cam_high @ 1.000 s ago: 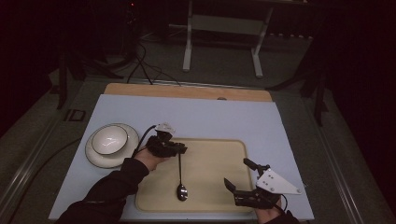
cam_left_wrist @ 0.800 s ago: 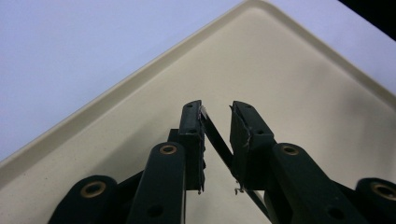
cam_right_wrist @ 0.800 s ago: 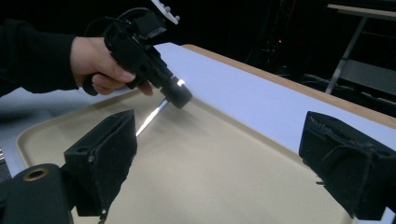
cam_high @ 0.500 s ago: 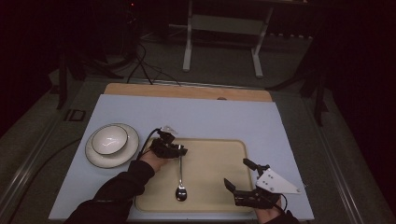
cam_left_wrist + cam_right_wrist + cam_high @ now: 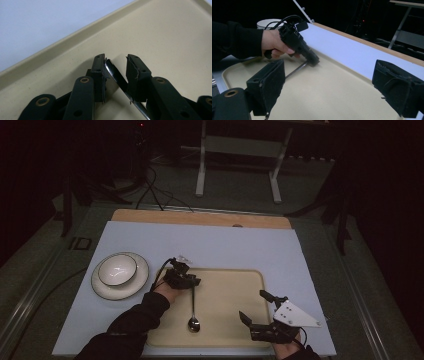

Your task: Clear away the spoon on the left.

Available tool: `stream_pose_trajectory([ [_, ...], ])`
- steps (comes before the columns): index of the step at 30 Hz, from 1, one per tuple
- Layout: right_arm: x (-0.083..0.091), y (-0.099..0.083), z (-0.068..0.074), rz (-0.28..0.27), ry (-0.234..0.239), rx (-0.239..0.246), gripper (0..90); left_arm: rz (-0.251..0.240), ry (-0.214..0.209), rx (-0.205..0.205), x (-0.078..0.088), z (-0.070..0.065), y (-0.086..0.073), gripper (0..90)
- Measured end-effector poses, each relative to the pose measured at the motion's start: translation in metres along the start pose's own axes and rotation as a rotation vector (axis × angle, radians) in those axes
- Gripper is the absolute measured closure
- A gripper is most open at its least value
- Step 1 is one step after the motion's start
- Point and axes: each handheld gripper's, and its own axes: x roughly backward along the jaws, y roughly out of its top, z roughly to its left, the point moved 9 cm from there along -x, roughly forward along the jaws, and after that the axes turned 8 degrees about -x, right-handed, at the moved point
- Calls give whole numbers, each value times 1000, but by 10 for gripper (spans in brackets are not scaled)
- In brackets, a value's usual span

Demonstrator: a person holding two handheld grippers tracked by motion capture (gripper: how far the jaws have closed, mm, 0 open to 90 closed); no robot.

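Observation:
A metal spoon [image 5: 193, 312] lies on the beige tray [image 5: 235, 285], bowl end toward the person. Its handle [image 5: 117, 76] runs between the jaws of my left gripper [image 5: 115, 58] and leans on one pad, with a gap to the other. These jaws have just been opening, and the gripper is open. In the high view my left gripper [image 5: 192, 282] sits at the tray's far left corner, low on the handle's tip. Over the tray's near right corner my right gripper [image 5: 251, 306] stands wide open with nothing in it. Its own view faces the left gripper [image 5: 314, 61] and the spoon handle [image 5: 295, 70].
A white bowl [image 5: 117, 269] sits on a white plate [image 5: 137, 285] left of the tray on the pale blue table cover [image 5: 225, 245]. A wooden edge [image 5: 200, 217] borders the far side. Beyond it are a dark floor, cables and a metal stand.
My left gripper has sunk a little toward the tray with the spoon handle, and its jaws have loosened around it. The right gripper has stayed in place.

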Motion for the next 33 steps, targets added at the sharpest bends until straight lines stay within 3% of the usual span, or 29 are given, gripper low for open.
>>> stream_pose_trajectory([
  [9,0,0,0,2,1,-1,116,-7,77,0,0,4,2,641],
  [14,0,0,0,0,0,0,116,-15,80,-7,3,2,5,595],
  [22,0,0,-1,1,-3,-4,116,-41,45,-28,16,-13,14,449],
  [24,0,0,-1,1,-4,-4,116,-57,17,-24,20,-18,17,410],
  [26,0,0,-1,0,-4,-4,115,-67,16,-15,26,-21,21,370],
  [30,0,-1,-2,3,-6,-7,116,-91,-37,-22,37,-27,26,187],
  [33,-1,-1,-2,4,-6,-6,116,-101,-52,-45,43,-32,27,109],
])
